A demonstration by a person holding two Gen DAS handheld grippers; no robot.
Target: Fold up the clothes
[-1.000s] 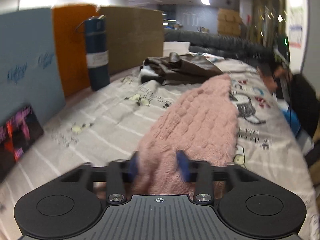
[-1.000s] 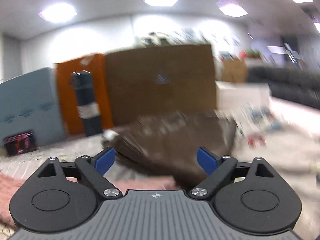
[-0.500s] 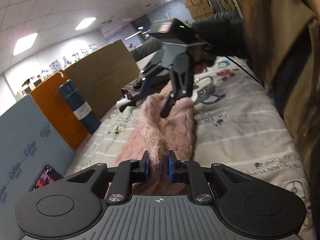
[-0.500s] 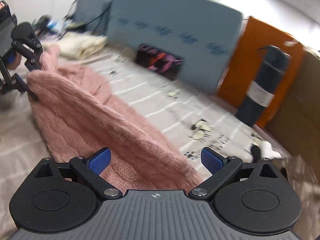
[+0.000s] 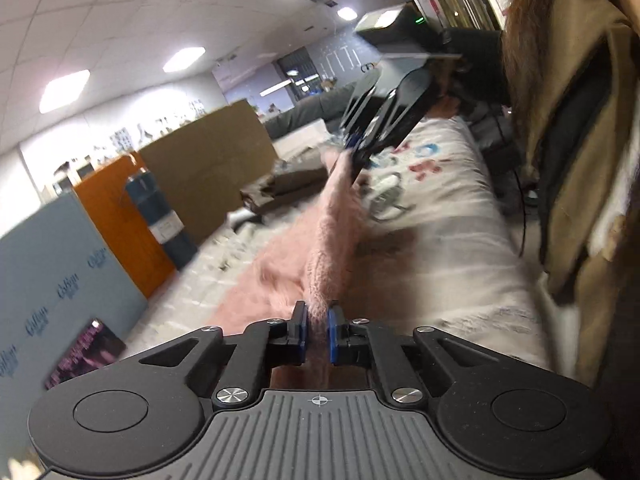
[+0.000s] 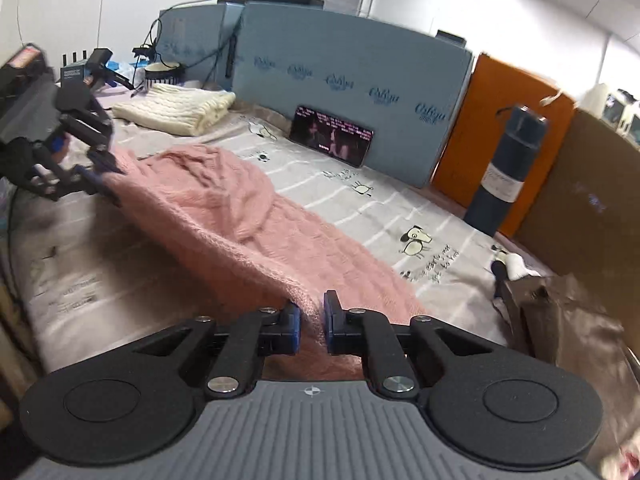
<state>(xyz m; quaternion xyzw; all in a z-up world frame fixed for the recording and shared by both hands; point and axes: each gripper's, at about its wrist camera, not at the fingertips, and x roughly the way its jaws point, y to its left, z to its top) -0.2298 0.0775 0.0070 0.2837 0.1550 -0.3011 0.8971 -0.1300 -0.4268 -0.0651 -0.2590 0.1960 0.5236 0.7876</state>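
A pink knitted sweater [image 6: 240, 224] lies stretched across the printed grey bed sheet [image 6: 360, 196]. My left gripper [image 5: 317, 334] is shut on one end of the sweater [image 5: 332, 240] and lifts its edge. My right gripper [image 6: 311, 324] is shut on the other end. Each gripper shows in the other's view: the right one [image 5: 356, 152] far along the sweater, the left one [image 6: 96, 178] at the far left. The edge between them is raised and taut; the rest rests on the bed.
A folded brown garment [image 6: 560, 312] and a folded cream sweater [image 6: 176, 108] lie on the bed. A dark blue flask [image 6: 508, 172], a phone [image 6: 330, 136], blue, orange and cardboard panels line the far side. A person in a tan coat [image 5: 572, 140] stands at the bed's edge.
My right gripper has closed on the sweater's far end. Both grippers have lifted the edge and pulled it taut between them. The left stayed shut on the sweater.
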